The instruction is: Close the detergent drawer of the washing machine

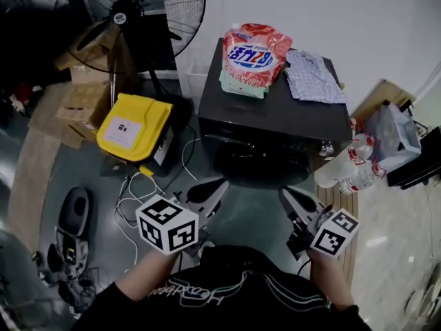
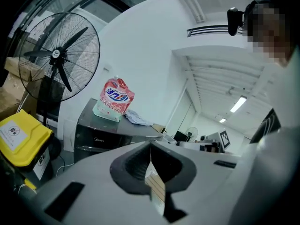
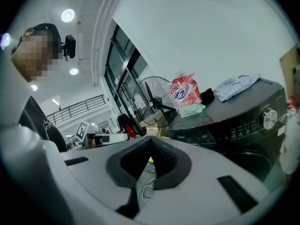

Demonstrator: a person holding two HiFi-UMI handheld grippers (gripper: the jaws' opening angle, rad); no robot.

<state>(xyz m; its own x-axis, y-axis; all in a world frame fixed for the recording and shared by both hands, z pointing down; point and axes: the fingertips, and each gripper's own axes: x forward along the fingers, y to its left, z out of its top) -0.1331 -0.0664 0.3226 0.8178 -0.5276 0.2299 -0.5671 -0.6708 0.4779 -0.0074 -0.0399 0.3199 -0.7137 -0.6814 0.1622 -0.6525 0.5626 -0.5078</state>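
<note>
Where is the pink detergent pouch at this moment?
In the head view the detergent pouch sits on the left part of the washing machine top. A crumpled cloth is beside it on the right and the fan is further left.

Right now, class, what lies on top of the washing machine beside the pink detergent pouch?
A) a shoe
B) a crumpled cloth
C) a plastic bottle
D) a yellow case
B: in the head view a crumpled cloth lies on the flat top of the washing machine, just to the right of the detergent pouch.
</note>
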